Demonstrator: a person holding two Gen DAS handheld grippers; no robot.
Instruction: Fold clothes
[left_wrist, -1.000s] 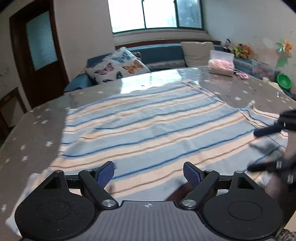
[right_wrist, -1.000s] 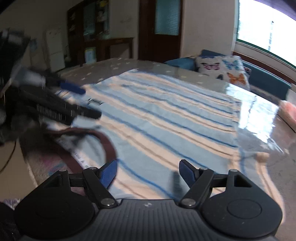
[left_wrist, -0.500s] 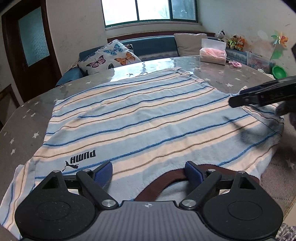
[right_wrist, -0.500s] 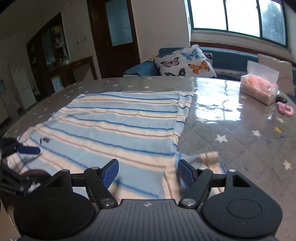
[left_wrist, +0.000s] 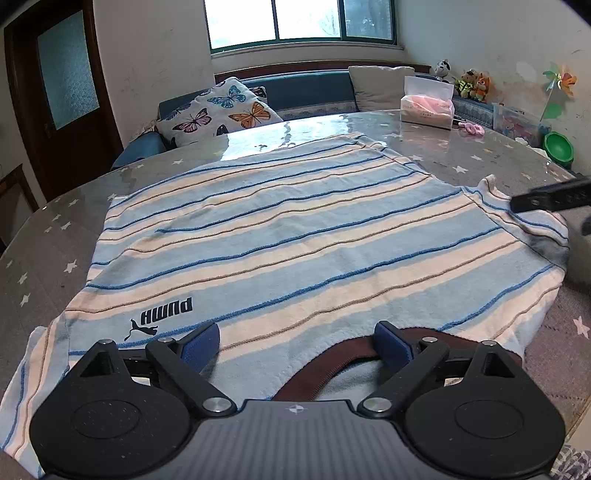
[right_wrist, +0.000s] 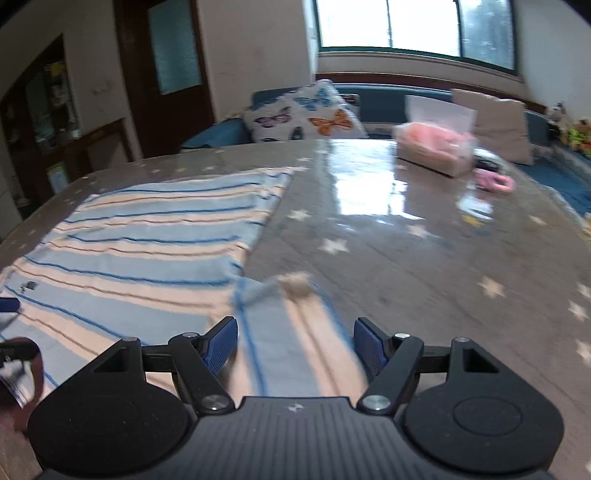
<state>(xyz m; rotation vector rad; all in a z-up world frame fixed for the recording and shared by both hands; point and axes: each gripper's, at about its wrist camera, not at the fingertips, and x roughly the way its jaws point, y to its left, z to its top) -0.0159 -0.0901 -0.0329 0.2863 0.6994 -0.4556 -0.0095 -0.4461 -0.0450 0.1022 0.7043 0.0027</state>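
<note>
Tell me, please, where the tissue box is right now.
The tissue box stands at the table's far right edge in both views, beside a pink hair tie.

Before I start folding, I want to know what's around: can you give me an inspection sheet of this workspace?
Surface: grey star-patterned table, glossy, window glare at far side.
Job's things: blue-and-cream striped T-shirt spread flat, brown collar nearest, logo up; one sleeve lies out to the side.
Clutter: clear tissue box with pink contents, pink hair tie, green bowl.
Grippers: left gripper open over the collar; right gripper open over the sleeve.
Cables: nothing seen.
Surroundings: blue sofa, butterfly cushion, window, dark wooden door.
</note>
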